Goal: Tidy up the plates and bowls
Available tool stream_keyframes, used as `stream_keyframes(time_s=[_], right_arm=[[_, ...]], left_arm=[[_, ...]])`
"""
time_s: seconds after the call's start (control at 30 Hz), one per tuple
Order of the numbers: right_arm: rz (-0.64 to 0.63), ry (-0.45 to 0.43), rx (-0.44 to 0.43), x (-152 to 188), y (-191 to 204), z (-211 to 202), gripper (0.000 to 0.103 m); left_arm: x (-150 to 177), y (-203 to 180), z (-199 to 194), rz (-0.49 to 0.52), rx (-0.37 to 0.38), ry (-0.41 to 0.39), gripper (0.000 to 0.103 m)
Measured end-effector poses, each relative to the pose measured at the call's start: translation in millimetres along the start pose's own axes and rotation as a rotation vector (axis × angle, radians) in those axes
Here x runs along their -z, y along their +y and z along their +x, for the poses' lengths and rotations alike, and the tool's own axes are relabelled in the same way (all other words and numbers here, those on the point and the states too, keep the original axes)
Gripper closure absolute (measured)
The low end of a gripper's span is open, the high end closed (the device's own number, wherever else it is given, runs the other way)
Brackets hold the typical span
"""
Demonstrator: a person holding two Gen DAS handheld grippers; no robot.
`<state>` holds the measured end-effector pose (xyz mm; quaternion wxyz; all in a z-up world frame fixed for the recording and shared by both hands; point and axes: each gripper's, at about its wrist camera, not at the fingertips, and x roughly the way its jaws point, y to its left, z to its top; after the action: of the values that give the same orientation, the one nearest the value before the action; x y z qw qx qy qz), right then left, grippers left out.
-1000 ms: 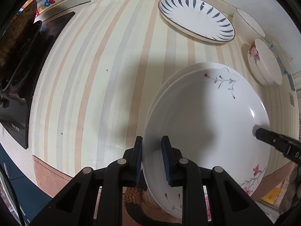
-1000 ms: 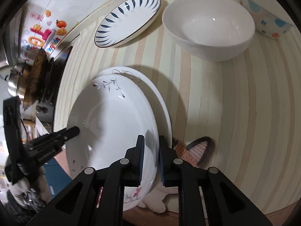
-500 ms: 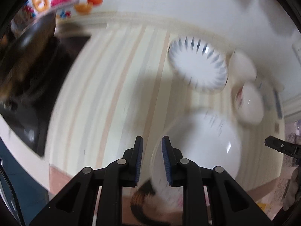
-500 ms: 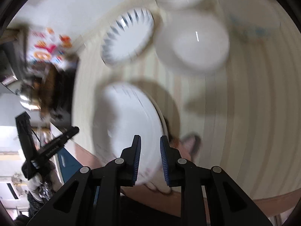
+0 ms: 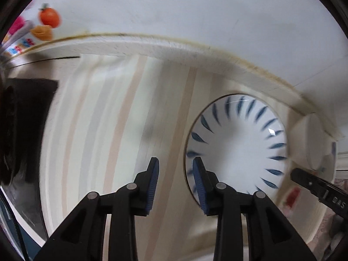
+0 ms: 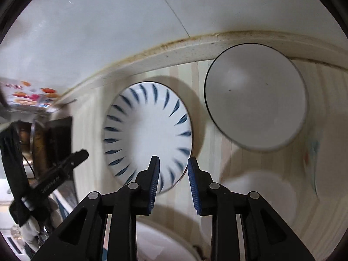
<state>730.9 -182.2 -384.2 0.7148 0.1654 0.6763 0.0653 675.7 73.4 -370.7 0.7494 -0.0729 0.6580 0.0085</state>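
A white plate with blue leaf marks point(image 5: 237, 145) lies flat on the striped mat by the back wall; it also shows in the right wrist view point(image 6: 148, 137). My left gripper point(image 5: 175, 175) is open and empty, its right finger over the plate's left rim. My right gripper point(image 6: 173, 171) is open and empty, over the plate's near right rim. A white bowl with a dark rim point(image 6: 255, 96) stands right of the plate. Another white bowl point(image 6: 258, 195) sits nearer, blurred. The stacked white floral plates point(image 6: 165, 241) lie below the right gripper.
The striped mat point(image 5: 113, 134) covers the counter. A black stove point(image 5: 19, 130) with a pan stands at the left. The back ledge and white wall point(image 5: 174, 10) run close behind the plate. Colourful stickers point(image 5: 43, 24) mark the wall at far left.
Both grippers let go of the floral plate, lifted away and moved toward the back to the blue-patterned plate. Both have opened wider.
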Motion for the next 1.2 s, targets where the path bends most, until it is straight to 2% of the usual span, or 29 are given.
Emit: stream_keyframes(time_s=[0.07,0.17,0.23,0.27,0.3,0.63,0.67,0.7,0.8,0.87,0.93,1.0,1.17,1.2], right_arm=[[0.0,0.019,0.025,-5,-3,12,0.074],[0.005,0.028,0.059,-9,-6,27,0.075],[-0.01,0.014,0.073,-11,-7,34,0.088],[-0.023,0.01,0.082,-12,-5,36,0.091],[-0.035,0.0,0.099,-11,-4,40,0.093],[-0.065,-0.043,0.099,-4,1,32,0.094],[-0.072,-0.049,0.096,-3,3,29,0.094],[-0.077,-0.057,0.084,0,5,23,0.095],[-0.096,-0.069,0.044,7,13,10,0.096],[-0.113,-0.064,0.086,9,19,11,0.097],[-0.12,-0.067,0.109,9,17,14,0.097],[-0.1,-0.046,0.095,8,13,19,0.097],[-0.068,-0.032,0.068,9,1,19,0.097],[-0.066,-0.03,0.071,9,2,23,0.097]], left_arm=[[-5,-1,15,0.014,-0.015,0.023,0.072],[-9,-1,27,0.003,0.031,0.031,0.073],[-11,-4,29,0.004,0.053,0.022,0.079],[-11,-6,29,0.011,0.067,0.01,0.086],[-11,-9,28,0.023,0.055,0.004,0.086],[0,-8,7,0.043,0.02,-0.031,0.092],[4,-6,0,0.043,0.047,-0.038,0.1],[8,-7,-7,0.043,0.089,-0.041,0.1],[18,-20,-28,0.084,0.082,-0.073,0.099],[21,-22,-36,0.1,0.052,-0.106,0.098],[20,-8,-36,0.08,0.061,-0.113,0.097],[13,6,-29,0.016,0.092,-0.086,0.088],[1,39,-8,-0.109,0.137,-0.002,0.087],[2,39,-5,-0.112,0.154,0.015,0.083]])
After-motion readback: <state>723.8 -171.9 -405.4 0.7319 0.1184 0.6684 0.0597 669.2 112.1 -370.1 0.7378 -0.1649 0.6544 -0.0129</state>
